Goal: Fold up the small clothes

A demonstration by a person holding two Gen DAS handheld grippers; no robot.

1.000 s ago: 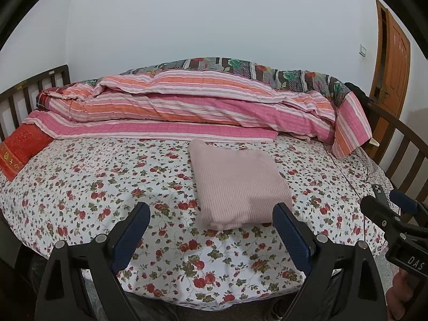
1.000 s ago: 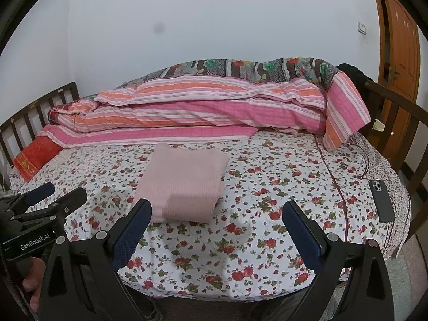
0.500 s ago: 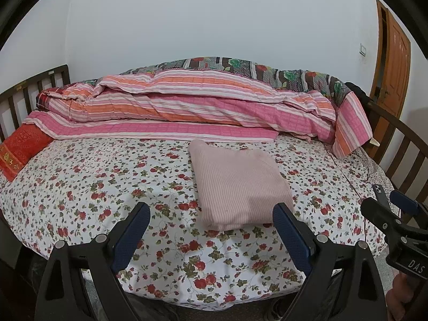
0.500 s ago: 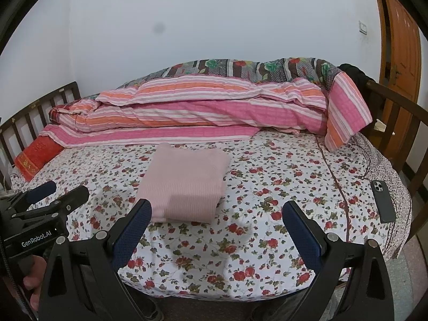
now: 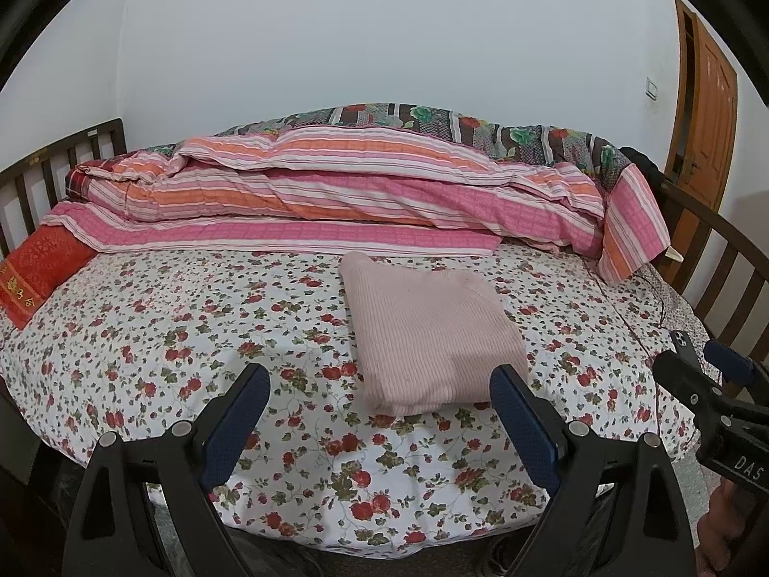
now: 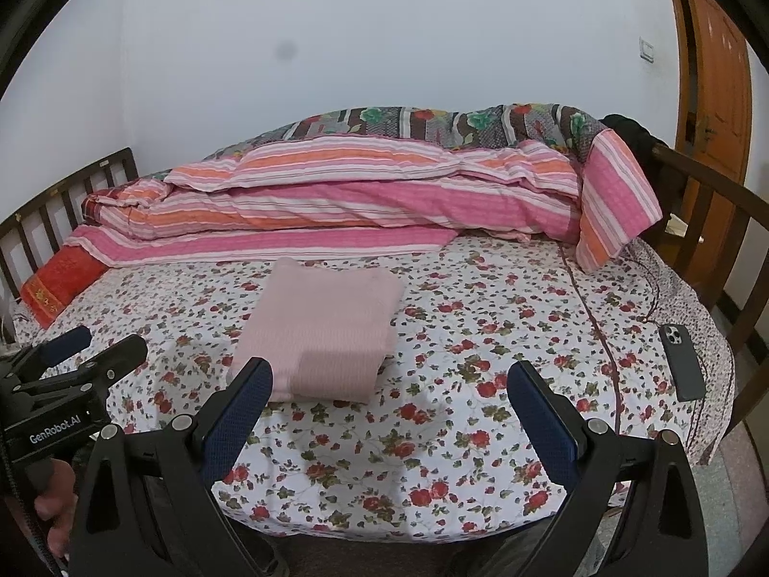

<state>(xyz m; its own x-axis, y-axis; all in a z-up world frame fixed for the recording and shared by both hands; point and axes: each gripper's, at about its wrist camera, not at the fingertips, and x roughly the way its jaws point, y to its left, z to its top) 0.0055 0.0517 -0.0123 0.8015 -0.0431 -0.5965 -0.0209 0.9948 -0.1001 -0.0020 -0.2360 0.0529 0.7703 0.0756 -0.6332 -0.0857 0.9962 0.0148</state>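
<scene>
A pale pink ribbed garment (image 5: 432,332) lies folded into a neat rectangle on the floral bedsheet (image 5: 168,336); it also shows in the right wrist view (image 6: 322,332). My left gripper (image 5: 379,384) is open and empty, held back from the bed's near edge just in front of the garment. My right gripper (image 6: 389,380) is open and empty, to the right of the garment and apart from it. Each gripper shows in the other's view: the right one (image 5: 711,375) and the left one (image 6: 91,351).
A rolled pink and orange striped quilt (image 5: 360,192) lies along the back of the bed. A red cushion (image 5: 38,274) sits at the left. A dark phone (image 6: 680,360) lies near the bed's right edge. Wooden rails (image 6: 711,221) and a door (image 6: 716,62) stand to the right.
Both grippers have drawn back slightly from the bed. The folded garment has not moved.
</scene>
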